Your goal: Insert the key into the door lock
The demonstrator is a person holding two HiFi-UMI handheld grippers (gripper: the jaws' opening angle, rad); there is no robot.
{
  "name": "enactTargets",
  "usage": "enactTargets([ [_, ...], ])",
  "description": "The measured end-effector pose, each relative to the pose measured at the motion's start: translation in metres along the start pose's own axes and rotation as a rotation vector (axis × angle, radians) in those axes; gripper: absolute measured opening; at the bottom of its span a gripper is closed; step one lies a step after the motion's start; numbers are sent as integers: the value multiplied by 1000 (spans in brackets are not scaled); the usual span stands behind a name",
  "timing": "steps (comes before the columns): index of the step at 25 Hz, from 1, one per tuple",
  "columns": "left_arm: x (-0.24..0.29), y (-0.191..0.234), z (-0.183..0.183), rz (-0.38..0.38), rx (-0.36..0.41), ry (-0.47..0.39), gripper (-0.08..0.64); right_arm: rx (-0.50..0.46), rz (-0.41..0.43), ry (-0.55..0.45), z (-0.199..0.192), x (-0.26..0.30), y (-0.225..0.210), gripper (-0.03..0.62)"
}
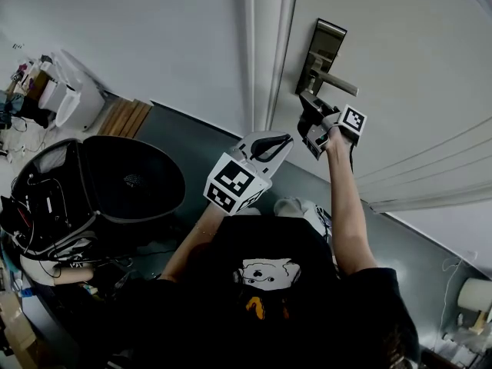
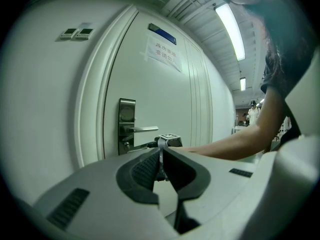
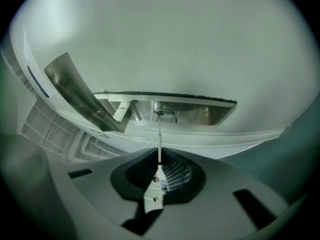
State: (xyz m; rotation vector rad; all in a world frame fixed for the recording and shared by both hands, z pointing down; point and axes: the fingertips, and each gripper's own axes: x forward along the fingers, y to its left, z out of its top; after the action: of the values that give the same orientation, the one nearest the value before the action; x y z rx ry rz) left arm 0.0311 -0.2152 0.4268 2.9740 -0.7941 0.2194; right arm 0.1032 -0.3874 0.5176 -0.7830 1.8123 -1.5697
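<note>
A steel lock plate (image 1: 324, 51) with a lever handle (image 1: 339, 83) is on the white door (image 1: 400, 60). My right gripper (image 1: 310, 115) is just under the handle, shut on the key. In the right gripper view the thin key (image 3: 159, 140) runs straight from the jaws of the right gripper (image 3: 159, 160) to the round keyhole (image 3: 163, 113), and its tip meets the hole. The handle (image 3: 80, 91) slants off to the left. My left gripper (image 1: 269, 146) hangs back from the door, lower and to the left. The left gripper (image 2: 161, 159) is shut with nothing in it.
The door frame (image 1: 265, 52) runs beside the lock. A paper sign (image 2: 164, 50) is high on the door, and wall switches (image 2: 77, 33) sit left of the frame. A round black unit (image 1: 131, 179), wooden boards (image 1: 127, 118) and cluttered equipment (image 1: 42, 206) are at the left.
</note>
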Motion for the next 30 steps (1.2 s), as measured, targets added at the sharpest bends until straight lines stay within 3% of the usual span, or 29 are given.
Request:
enactTargets([
  [5, -1, 3, 1, 9, -3, -11, 25, 81, 53, 24, 1, -4, 1, 20],
  [10, 1, 1, 6, -2, -9, -20, 25, 30, -4, 98, -2, 0, 4, 21],
  [19, -1, -5, 12, 5, 8, -21, 25, 10, 79, 16, -6, -8, 13, 21],
  [24, 0, -2, 7, 10, 21, -17, 25, -5, 77, 35, -6, -7, 14, 21],
  [30, 9, -5, -1, -11, 36, -5, 25, 50, 111, 32, -4, -6, 11, 21],
])
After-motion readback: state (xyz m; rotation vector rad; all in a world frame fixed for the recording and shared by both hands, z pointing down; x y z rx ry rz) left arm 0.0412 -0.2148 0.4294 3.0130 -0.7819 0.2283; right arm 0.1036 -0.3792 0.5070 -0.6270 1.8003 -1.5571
